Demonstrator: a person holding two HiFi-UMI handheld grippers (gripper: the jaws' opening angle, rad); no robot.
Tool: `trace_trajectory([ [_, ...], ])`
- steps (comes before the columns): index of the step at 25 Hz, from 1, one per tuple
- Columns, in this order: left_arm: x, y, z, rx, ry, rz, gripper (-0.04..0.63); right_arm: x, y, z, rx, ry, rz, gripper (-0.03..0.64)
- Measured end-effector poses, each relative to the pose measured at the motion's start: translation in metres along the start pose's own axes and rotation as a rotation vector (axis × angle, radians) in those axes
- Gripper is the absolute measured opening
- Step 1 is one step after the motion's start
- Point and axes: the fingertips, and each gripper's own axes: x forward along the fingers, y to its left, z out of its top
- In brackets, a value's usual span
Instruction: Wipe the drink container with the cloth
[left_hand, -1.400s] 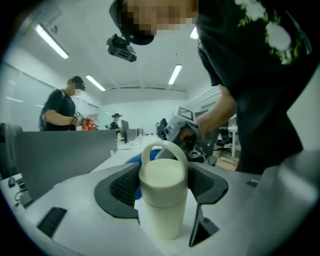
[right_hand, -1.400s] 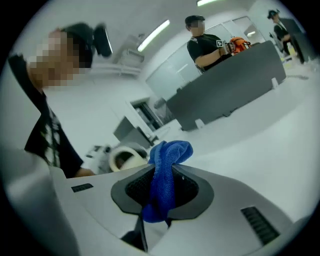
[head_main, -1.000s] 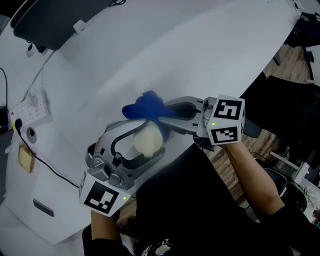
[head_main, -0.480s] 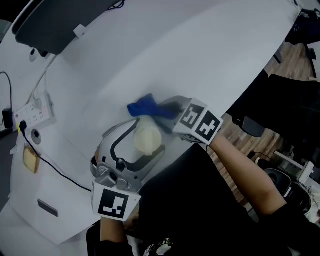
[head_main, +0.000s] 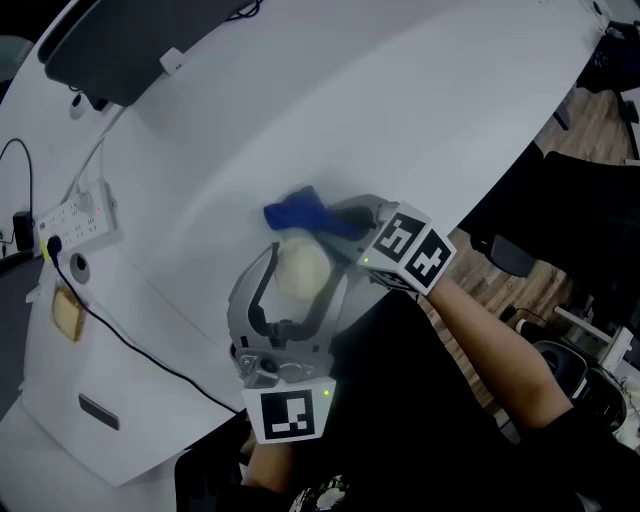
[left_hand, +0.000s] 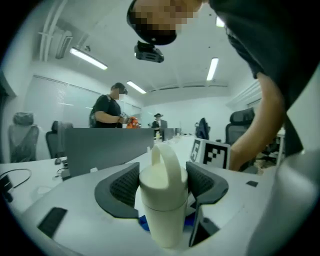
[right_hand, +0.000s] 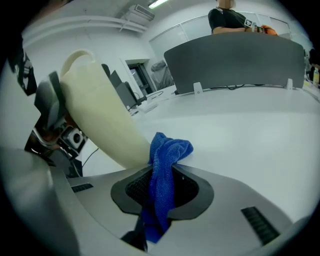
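White counter (head_main: 450, 110) fills the head view, with a power strip (head_main: 75, 215) near its left edge. Left claw (left_hand: 163, 181): jaws set wide, pads clamped on both sides of the cream bottle (head_main: 302, 270); its long axis runs across the jaws, handle on top. Right claw (right_hand: 161, 187): jaws pinched narrow on the blue cloth (right_hand: 167, 150), whose bunched tip touches the bottle's side wall. The wipe should run along that wall. The bottle's base is hidden, so contact with the counter cannot be determined.
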Motion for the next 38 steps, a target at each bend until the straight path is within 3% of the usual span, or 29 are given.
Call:
trace_trajectory([
  [2,-0.003,-0.010,0.001,0.078,-0.035,-0.196,0.285,-0.019,0.005,0.011,0.086,-0.064,0.039,0.071],
  [5,-0.004,-0.018,0.004,0.149,-0.057,-0.486,0.287,-0.076,0.016,0.051,0.216,-0.261,0.150,0.071],
  [8,-0.002,-0.015,0.001,0.142,-0.025,-0.629,0.287,-0.115,0.033,0.089,0.195,-0.373,0.253,0.071],
  [11,0.000,-0.019,0.001,0.133,-0.011,-0.674,0.287,-0.109,0.043,0.093,0.148,-0.365,0.279,0.071],
  [14,0.000,-0.020,0.001,0.120,-0.014,-0.680,0.287,-0.085,0.035,0.071,0.173,-0.304,0.245,0.065],
  [19,0.002,-0.020,-0.001,0.110,-0.011,-0.677,0.287,-0.024,0.009,0.013,0.084,-0.024,0.089,0.057],
  [22,0.002,-0.022,-0.002,0.103,0.006,-0.670,0.287,-0.003,0.006,-0.012,0.010,0.121,0.054,0.058],
  [24,0.005,-0.021,0.001,0.084,0.010,-0.640,0.287,0.001,0.007,-0.015,-0.045,0.160,0.055,0.058],
  [27,0.010,-0.021,0.000,0.050,0.043,-0.567,0.302,-0.001,0.004,-0.015,-0.048,0.159,0.086,0.061],
  [30,0.002,-0.020,-0.004,0.050,0.086,-0.449,0.328,-0.001,0.005,-0.017,-0.049,0.156,0.119,0.063],
  [33,-0.008,-0.011,-0.008,0.063,0.135,-0.175,0.330,-0.001,0.004,-0.017,-0.054,0.157,0.138,0.066],
  [36,-0.009,-0.005,-0.008,-0.025,0.122,0.122,0.330,-0.003,0.002,-0.017,-0.051,0.128,0.127,0.072],
  [38,-0.007,-0.004,-0.011,-0.080,0.136,0.254,0.330,-0.003,0.002,-0.017,-0.038,0.099,0.121,0.072],
])
